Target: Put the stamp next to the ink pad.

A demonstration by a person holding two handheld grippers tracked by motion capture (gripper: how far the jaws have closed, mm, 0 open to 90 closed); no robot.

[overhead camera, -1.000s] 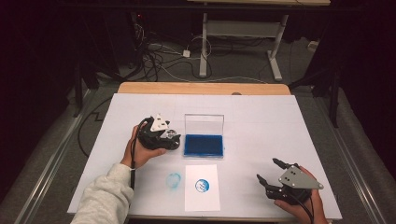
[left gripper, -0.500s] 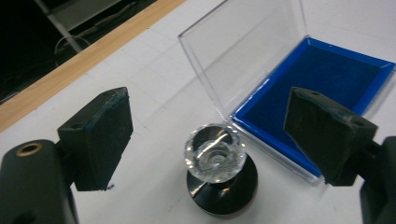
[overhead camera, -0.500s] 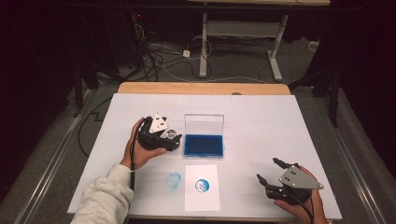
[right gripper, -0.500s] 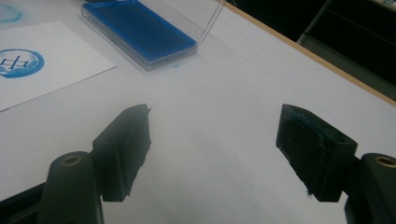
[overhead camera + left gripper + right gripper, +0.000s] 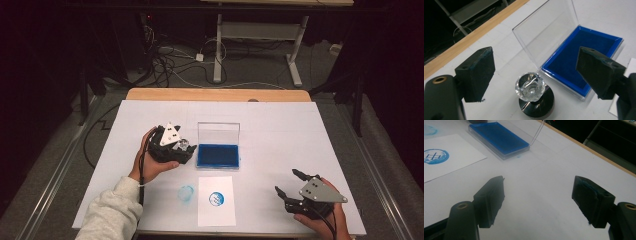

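A stamp with a clear faceted knob (image 5: 530, 87) on a black round base stands upright on the white table sheet, just left of the ink pad. The ink pad (image 5: 218, 155) is a blue tray with its clear lid (image 5: 218, 132) raised. My left gripper (image 5: 537, 67) straddles the stamp (image 5: 184, 146); its jaws have just been opening and stand wide, the stamp between them untouched. A white paper (image 5: 216, 200) bears a round blue print. My right gripper (image 5: 288, 181) rests open and empty at the front right, its jaws (image 5: 537, 200) over bare sheet.
A faint blue smudge (image 5: 186, 192) marks the sheet left of the paper. The wooden table edge (image 5: 215, 94) runs along the far side. Beyond it are cables and desk legs on a dark floor. The ink pad (image 5: 499, 136) and paper (image 5: 446, 160) lie ahead of the right gripper.
The left gripper has shifted only slightly beside the ink pad. The right gripper has kept still.
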